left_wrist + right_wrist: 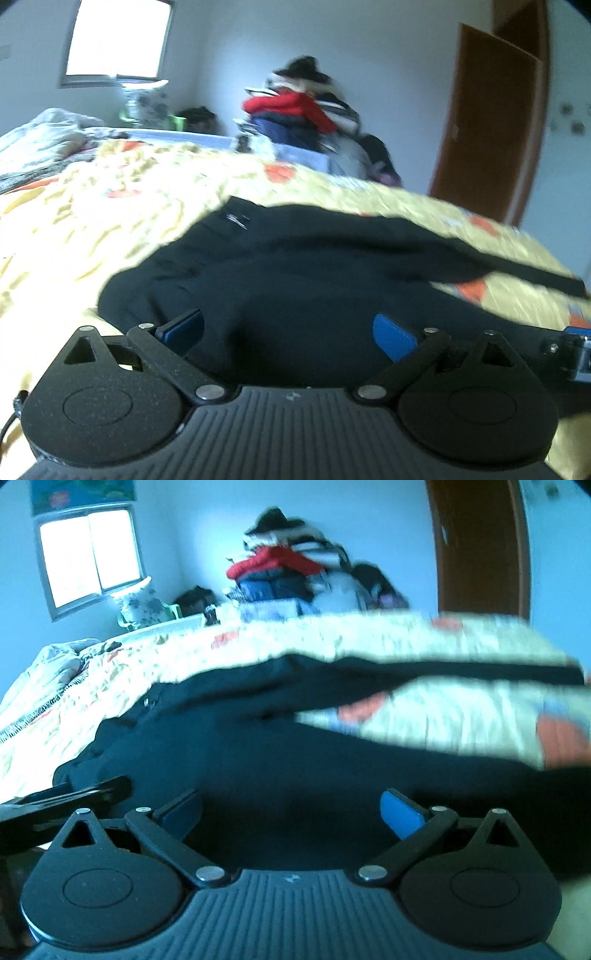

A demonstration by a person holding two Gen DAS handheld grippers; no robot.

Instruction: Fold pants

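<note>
On the yellow patterned bedspread (110, 206) lie the black pants (280, 266), spread flat with one leg running off to the right. Over the near edge of the pants, the left gripper (291, 332) has its blue-padded fingers spread wide, holding nothing. Beside it over the pants, the right gripper (295, 808) is likewise spread wide and empty. Beyond the pants stands a pile of clothes (299, 110).
</note>
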